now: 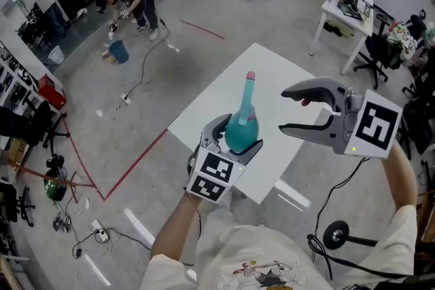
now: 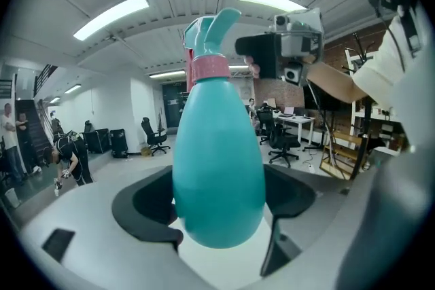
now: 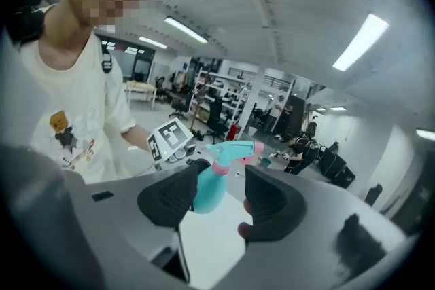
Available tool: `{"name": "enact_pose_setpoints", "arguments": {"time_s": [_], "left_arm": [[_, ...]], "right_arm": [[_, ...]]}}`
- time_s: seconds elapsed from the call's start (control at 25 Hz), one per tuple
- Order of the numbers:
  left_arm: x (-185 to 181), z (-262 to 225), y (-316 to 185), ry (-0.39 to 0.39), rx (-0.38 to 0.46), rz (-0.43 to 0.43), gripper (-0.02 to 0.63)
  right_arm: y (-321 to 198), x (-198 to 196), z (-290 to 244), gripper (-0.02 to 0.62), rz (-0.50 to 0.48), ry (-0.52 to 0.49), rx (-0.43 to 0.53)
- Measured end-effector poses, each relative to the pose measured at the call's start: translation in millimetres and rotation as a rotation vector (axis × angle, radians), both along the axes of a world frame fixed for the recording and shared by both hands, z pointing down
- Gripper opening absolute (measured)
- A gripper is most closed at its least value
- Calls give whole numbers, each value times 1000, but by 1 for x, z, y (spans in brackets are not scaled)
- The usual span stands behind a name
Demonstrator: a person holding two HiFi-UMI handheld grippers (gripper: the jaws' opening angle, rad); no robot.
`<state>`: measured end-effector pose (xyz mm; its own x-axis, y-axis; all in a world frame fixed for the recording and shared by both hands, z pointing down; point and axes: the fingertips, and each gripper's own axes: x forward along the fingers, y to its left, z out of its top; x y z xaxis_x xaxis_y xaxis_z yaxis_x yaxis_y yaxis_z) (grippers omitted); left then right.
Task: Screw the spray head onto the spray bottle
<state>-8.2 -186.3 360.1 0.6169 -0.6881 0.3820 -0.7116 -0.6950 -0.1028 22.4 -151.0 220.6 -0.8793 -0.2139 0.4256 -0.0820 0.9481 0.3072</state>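
Teal plastic spray bottle [image 1: 241, 132], egg-shaped, stands upright in my left gripper [image 1: 236, 139], whose jaws pinch its belly, above the near corner of the white worktop [image 1: 272, 71]; the teal trigger spray head [image 2: 211, 27] with its pink collar [image 2: 211, 68] is already seated on the neck, with no gap showing beneath it; how tight the thread is I cannot tell; my right gripper [image 1: 285, 110] hangs above the worktop's right side, jaws spread wide and empty, clear of the head; I judge the screwing done or nearly so, with perhaps a last twist and the set-down left.
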Motion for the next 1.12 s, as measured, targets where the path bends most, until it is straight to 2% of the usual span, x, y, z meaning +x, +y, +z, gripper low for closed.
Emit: {"name": "enact_pose_setpoints", "arguments": {"time_s": [0.2,0.48,0.56,0.72,0.96,1.12], "left_arm": [[4,-1,8,-10,5,41,400],[29,-9,22,-39,56,77,400],[35,-11,26,-57,71,85,400],[48,-10,35,-91,89,109,400],[41,-12,50,-124,112,149,400],[42,-17,56,-139,129,217,400]], "right_arm": [[7,-1,-36,206,-208,269,185],[17,3,-17,206,-432,780,290],[23,3,-8,206,-499,878,319],[35,-2,-6,206,-579,931,371],[57,-19,-8,206,-644,993,458],[62,-15,-11,206,-689,1064,484]]}}
